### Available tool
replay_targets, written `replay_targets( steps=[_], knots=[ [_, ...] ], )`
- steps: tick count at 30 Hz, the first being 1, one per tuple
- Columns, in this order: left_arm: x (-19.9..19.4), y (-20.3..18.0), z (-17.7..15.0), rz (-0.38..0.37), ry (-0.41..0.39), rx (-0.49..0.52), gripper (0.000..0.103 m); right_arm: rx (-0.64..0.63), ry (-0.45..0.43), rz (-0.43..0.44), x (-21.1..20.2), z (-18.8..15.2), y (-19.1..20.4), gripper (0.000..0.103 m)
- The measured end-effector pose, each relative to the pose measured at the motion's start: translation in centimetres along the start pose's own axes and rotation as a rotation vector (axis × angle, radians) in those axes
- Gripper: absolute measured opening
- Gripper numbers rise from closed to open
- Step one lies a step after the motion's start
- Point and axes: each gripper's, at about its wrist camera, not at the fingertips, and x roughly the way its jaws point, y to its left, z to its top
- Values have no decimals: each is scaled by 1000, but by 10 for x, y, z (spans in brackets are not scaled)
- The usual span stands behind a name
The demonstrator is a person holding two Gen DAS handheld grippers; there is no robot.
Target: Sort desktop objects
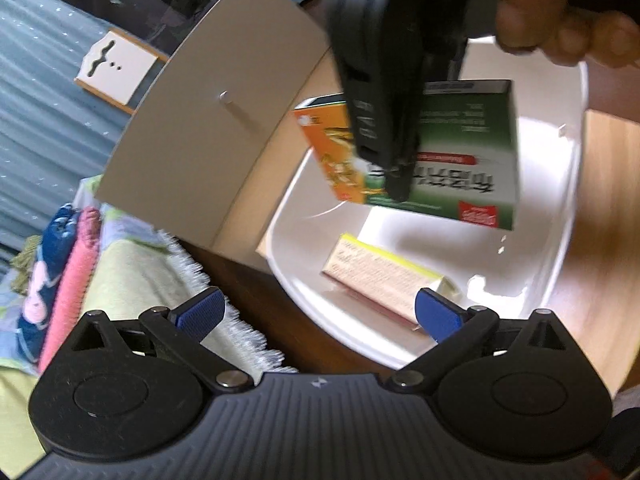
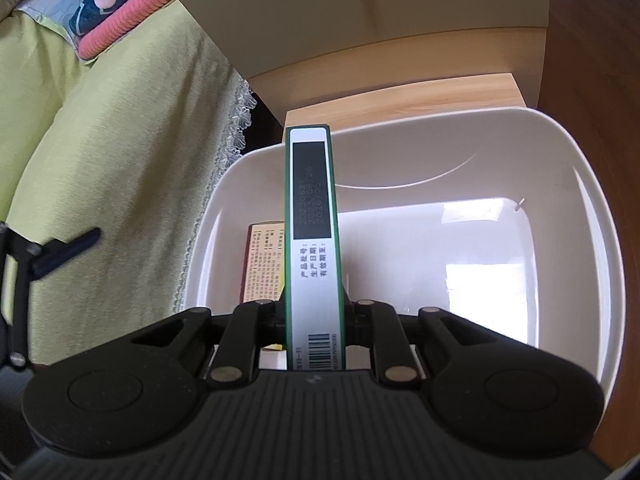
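- Right wrist view is showing the right gripper [image 2: 312, 312] clenching a green medicine box [image 2: 311, 240] on its two broad faces, the narrow printed edge facing the camera and the long axis running straight out ahead of the fingers.
- That box is hanging above the white plastic tub [image 2: 592, 216], over its left part, not yet touching the floor of the tub as far as I can judge.
- Directly beneath and slightly left, a flat beige carton [image 2: 262, 260] is already lying in the tub; the rest of the tub floor is looking bare.
- From the left wrist view, a person's hand [image 1: 532, 8] is gripping the right tool from above, and an orange box [image 1: 332, 148] is showing just behind the green one; whether it is also being held I cannot tell.
- The left gripper [image 1: 320, 312] is hanging released, blue pads spread wide, near the tub's rim and holding nothing.
- A grey drawer front [image 1: 208, 120] is standing just beyond the tub, and a green bedspread [image 2: 100, 160] is lying alongside.
- The lowering looks unobstructed to me, though the beige carton could get landed on.
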Motion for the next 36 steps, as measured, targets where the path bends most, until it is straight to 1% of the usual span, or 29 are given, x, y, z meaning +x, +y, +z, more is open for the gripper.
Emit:
replay_targets(
  steps=[3, 10, 14, 21, 29, 32, 36],
  knots=[
    [4, 3, -2, 26, 28, -2, 102, -4, 8, -9, 8, -1, 1, 15],
    [6, 6, -5, 52, 50, 11, 102, 3, 17, -22, 24, -1, 1, 15],
    [5, 8, -12, 64, 61, 1, 102, 20, 16, -29, 32, -1, 0, 15],
    [4, 7, -13, 52, 66, -6, 102, 92, 16, -25, 43, -2, -8, 15],
    [3, 6, -12, 41, 71, -4, 102, 157, 38, -9, 56, 1, -15, 16],
    [5, 5, -12, 36, 84, 5, 102, 174, 48, 4, 63, 2, -18, 16],
    [9, 4, -12, 50, 114, 25, 102, 179, 59, 4, 68, 1, -19, 16]
  ],
)
